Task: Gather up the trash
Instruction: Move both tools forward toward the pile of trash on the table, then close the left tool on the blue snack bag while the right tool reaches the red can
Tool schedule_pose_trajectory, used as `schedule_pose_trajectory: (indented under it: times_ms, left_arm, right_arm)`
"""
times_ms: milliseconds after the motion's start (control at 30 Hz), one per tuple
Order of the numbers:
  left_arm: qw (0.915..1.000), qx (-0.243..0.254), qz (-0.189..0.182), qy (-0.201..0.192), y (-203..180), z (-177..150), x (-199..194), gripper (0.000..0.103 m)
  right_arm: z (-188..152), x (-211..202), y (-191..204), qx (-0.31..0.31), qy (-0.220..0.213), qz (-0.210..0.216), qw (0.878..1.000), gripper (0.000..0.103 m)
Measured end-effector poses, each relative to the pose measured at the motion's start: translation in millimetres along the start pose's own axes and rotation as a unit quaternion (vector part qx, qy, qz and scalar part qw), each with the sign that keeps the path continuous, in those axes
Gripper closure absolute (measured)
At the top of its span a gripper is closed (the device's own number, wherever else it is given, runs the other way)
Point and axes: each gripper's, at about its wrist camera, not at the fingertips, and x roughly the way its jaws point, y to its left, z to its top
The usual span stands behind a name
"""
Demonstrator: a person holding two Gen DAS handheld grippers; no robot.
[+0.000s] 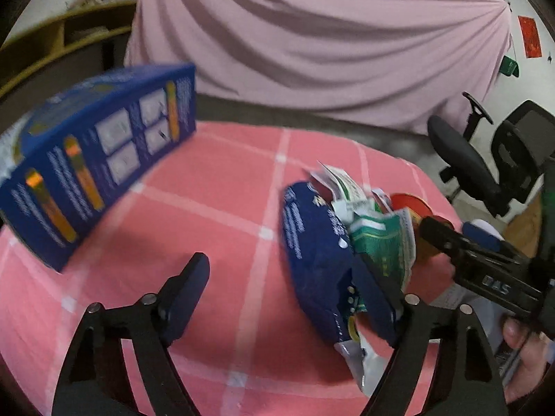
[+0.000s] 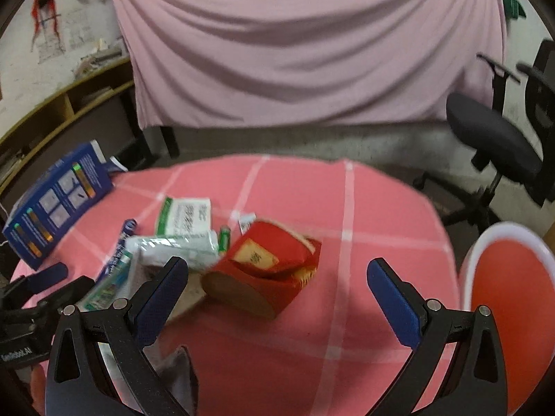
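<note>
Surface: counter (image 2: 381, 215) under a pink checked cloth, litter heaped on its left half
Left hand-held gripper (image 1: 298, 287): jaws apart, nothing clamped; dark blue pouch (image 1: 312, 242) lying between the fingers, hard against the right one, left finger over bare cloth
Right hand-held gripper (image 2: 277, 277): jaws wide apart, holding nothing; red packet (image 2: 274, 270) just ahead, between the fingertips, no contact visible
Pile: green-and-white wrappers (image 2: 187, 218), crinkled clear bag (image 2: 173, 246) and a small green tube (image 2: 224, 239) beside the red packet, all loose on the cloth
Blue carton (image 1: 97, 166): standing tilted at the far left edge, well apart from both grippers
Red bin (image 2: 506, 298): white-rimmed, off the counter's right edge, near the right gripper; contents not visible
Progress: early by the look of it; every visible piece lying on the counter, none gripped
Left to do: likely clamp pouch and packet, carry to the bin, repeat for the rest
Background: pink sheet (image 2: 305, 52) draped behind, office chair (image 2: 496, 145) at right, wooden shelf (image 2: 52, 114) at left
</note>
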Motion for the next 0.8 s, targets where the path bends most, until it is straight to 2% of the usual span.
schedule_pose_trajectory:
  times_ms: [100, 133, 233, 367, 467, 533, 667, 800]
  left_arm:
    - [0.9999, -0.002, -0.012, 0.005, -0.7, 0.3, 1.2, 0.03]
    - [0.9998, -0.001, -0.018, 0.007, -1.3, 0.1, 1.5, 0.032]
    - [0.9994, 0.001, -0.031, 0.012, 0.2, 4.6, 0.9, 0.034]
    - [0.9982, -0.012, -0.057, 0.017, 2.3, 7.2, 4.7, 0.039]
    - [0.9975, -0.011, -0.068, 0.019, 2.4, 6.0, 2.8, 0.046]
    - [0.9968, -0.011, -0.077, 0.022, 1.0, 5.9, 2.4, 0.054]
    - [0.9953, -0.009, -0.091, 0.029, -2.3, 3.8, 2.0, 0.07]
    - [0.9959, -0.007, -0.087, 0.025, -3.5, 5.0, -1.0, 0.071]
  right_arm:
    - [0.9, 8.5, -7.6, 0.025, 0.018, 0.017, 0.999, 0.0]
    - [0.8, 11.5, -8.9, 0.03, 0.025, 0.022, 0.999, 0.003]
    - [-0.1, 19.8, -8.0, 0.035, 0.048, 0.033, 0.998, 0.014]
    - [0.6, 16.1, -5.6, 0.03, 0.044, 0.045, 0.998, 0.027]
    - [-0.8, 14.7, -8.2, 0.034, 0.044, 0.056, 0.997, 0.037]
    - [-1.5, 13.0, -10.0, 0.039, 0.041, 0.059, 0.997, 0.048]
    - [-2.5, 10.0, -10.0, 0.04, 0.037, 0.069, 0.996, 0.052]
    - [-4.0, 3.4, -8.1, 0.036, 0.026, 0.079, 0.996, 0.054]
